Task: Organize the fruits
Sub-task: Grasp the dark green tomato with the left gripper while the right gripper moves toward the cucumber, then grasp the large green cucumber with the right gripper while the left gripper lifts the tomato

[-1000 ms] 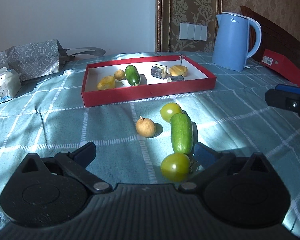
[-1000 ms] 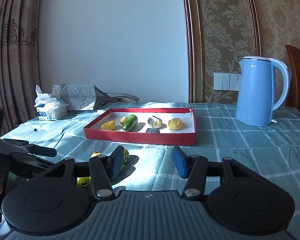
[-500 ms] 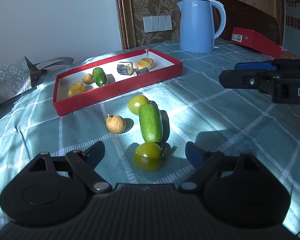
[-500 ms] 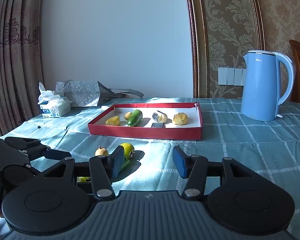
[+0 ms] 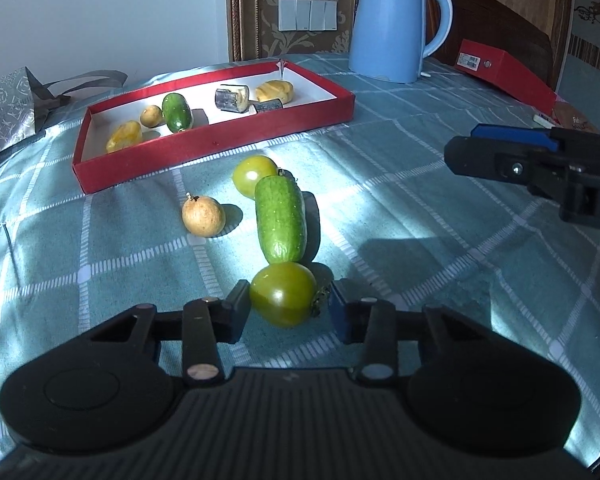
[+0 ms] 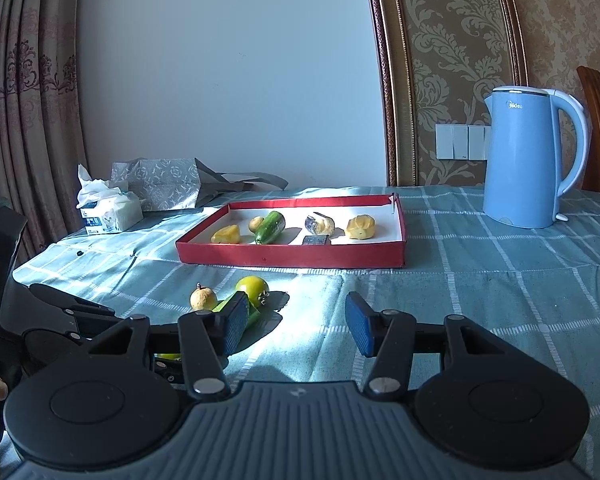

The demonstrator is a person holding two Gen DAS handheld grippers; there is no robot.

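Note:
My left gripper (image 5: 286, 306) has its fingers closed against a green tomato (image 5: 283, 294) that rests on the teal checked tablecloth. Just beyond lie a cucumber (image 5: 280, 219), a second yellow-green tomato (image 5: 254, 172) and a small tan round fruit (image 5: 203, 216). A red tray (image 5: 220, 140) farther back holds several fruits, among them a short cucumber (image 5: 176, 112). My right gripper (image 6: 296, 322) is open and empty, hovering right of the loose fruits; it shows in the left wrist view (image 5: 540, 164). The tray (image 6: 292, 254) and tan fruit (image 6: 203, 298) show there too.
A blue electric kettle (image 5: 392, 20) stands behind the tray at the right, with a red box (image 5: 508, 74) beside it. A tissue pack (image 6: 108, 210) and a grey patterned bag (image 6: 160, 182) lie at the far left.
My left gripper has moved in on the near green tomato and its fingers have narrowed from wide open to touching it. The right gripper has drifted slightly.

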